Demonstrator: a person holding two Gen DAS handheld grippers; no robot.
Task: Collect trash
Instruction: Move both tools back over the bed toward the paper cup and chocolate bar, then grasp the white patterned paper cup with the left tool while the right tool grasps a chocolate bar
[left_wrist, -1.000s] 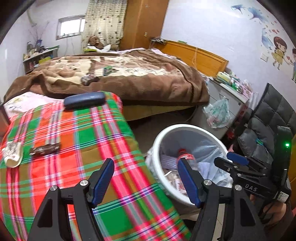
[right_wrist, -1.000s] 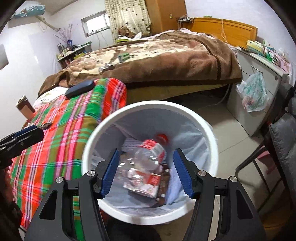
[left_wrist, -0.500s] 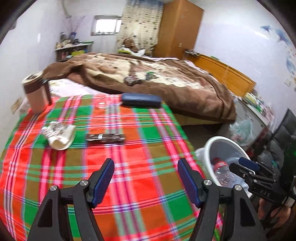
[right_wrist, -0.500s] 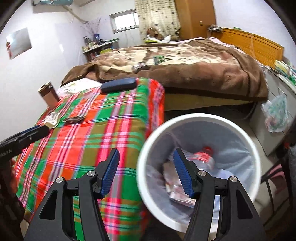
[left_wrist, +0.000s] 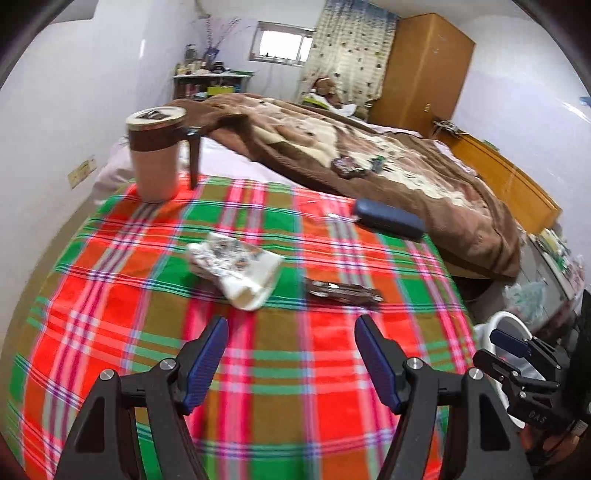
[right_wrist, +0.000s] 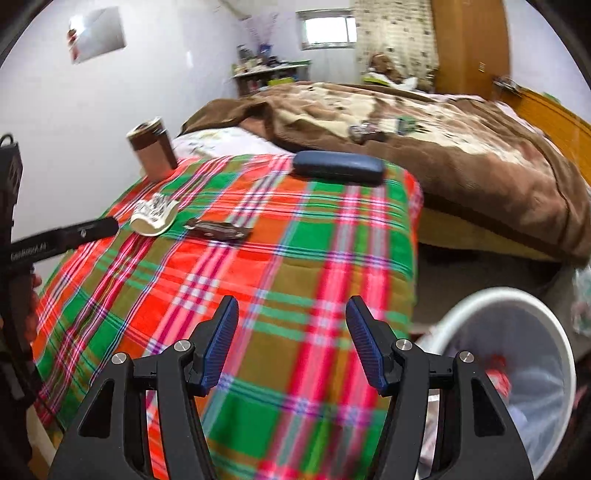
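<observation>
A wide bed under a rumpled brown and cream blanket (left_wrist: 369, 155) filled the back of the room, and in front of it stood a table covered by a red, green and pink plaid cloth (left_wrist: 258, 369). Off the cloth's right edge, on the floor, sat a round white plastic trash bin (right_wrist: 517, 306) lined with a clear bag, with a red-labelled bottle among the litter inside, blurred. At the cloth's far left corner stood a tall pinkish-beige mug with a brown band and handle (left_wrist: 157, 155), upright. A long dark blue case (left_wrist: 388, 219) lay at the far edge beside the blanket. Near the middle of the cloth lay the trash: a crushed white paper cup with a printed pattern (left_wrist: 236, 269) on its side, and just to its right, apart from it, a flat dark brown wrapper (left_wrist: 345, 290). The left gripper (left_wrist: 291, 354) hung above the cloth on the near side of the cup, jaws parted and holding nothing. The right gripper (right_wrist: 291, 336) hung over the cloth near the bin, jaws spread wide and likewise empty.
</observation>
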